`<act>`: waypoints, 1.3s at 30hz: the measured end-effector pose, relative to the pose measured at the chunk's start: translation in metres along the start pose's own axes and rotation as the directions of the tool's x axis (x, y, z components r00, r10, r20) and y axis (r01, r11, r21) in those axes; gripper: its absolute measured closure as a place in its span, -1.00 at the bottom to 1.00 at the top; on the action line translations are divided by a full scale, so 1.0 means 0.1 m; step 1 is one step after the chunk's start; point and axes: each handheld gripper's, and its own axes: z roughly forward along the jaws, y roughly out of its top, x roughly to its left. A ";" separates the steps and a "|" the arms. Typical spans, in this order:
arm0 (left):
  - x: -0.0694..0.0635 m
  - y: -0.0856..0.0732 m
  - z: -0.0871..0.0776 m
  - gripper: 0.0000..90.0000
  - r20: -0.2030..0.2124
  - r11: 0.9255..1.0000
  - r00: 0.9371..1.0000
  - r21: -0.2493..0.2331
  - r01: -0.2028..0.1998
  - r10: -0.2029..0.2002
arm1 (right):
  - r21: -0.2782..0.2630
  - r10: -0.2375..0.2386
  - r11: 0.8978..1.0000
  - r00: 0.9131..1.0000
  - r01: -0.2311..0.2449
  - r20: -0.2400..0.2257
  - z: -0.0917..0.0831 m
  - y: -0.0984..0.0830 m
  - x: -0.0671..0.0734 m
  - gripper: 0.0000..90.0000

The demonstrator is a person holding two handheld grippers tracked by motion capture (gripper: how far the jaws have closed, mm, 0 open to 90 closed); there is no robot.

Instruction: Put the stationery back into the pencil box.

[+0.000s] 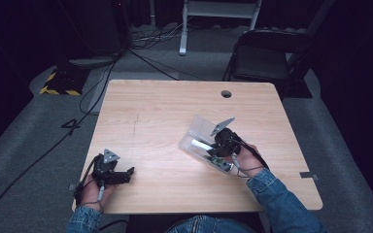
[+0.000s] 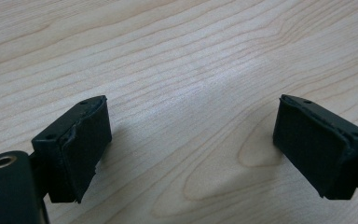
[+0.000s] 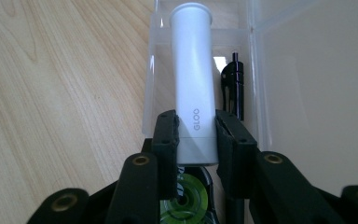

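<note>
On the left of the high view, the left tool (image 1: 128, 171) lay low over the tabletop (image 1: 165, 111) close to the near edge and not far from the left edge, its jaws pointing toward the middle. In the left gripper view the left tool (image 2: 191, 140) stood wide open with nothing between its pads (image 2: 81, 149), only bare wood grain below and ahead, so that side had free room across the whole left and central stretch of the wood. Further right, the clear plastic case (image 1: 201, 141) lay open on the right half of the tabletop, its lid folded back toward the far side, well clear of the right and near edges. The right tool (image 1: 213, 154) was over the case's near end, and in the right gripper view the right tool (image 3: 196, 135) had closed partway on a white glue stick (image 3: 193, 79), its pads (image 3: 167, 140) pressing both sides of the tube's lower end. The white tube pointed along the case's length, inside its trough. Just beside the tube, toward the lid side, a black pen (image 3: 233, 88) lay in the same trough, leaving little slack, and a green roll (image 3: 189, 200) showed under the jaws. The trough's wall (image 3: 150, 84) hemmed the tube in on the other side. Beyond the far edge stood a dark folding chair (image 1: 267, 53) and cables (image 1: 97, 82) on the floor.
</note>
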 end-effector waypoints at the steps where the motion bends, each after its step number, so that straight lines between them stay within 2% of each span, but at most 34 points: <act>1: 0.00 0.00 0.00 -0.74 0.000 1.000 1.000 -0.001 0.001 -0.001 | 0.005 -0.001 1.000 1.000 0.001 -0.002 0.01 0.00 0.00 0.58; 14: 0.00 0.00 0.00 -0.74 0.000 1.000 1.000 -0.001 0.001 -0.001 | 0.020 0.022 1.000 1.000 -0.021 -0.023 0.10 0.00 -0.05 0.58; 39: 0.00 0.00 0.00 -0.74 0.000 1.000 1.000 0.000 0.000 0.000 | 0.022 0.043 0.999 0.999 -0.043 -0.022 0.16 -0.03 -0.11 0.56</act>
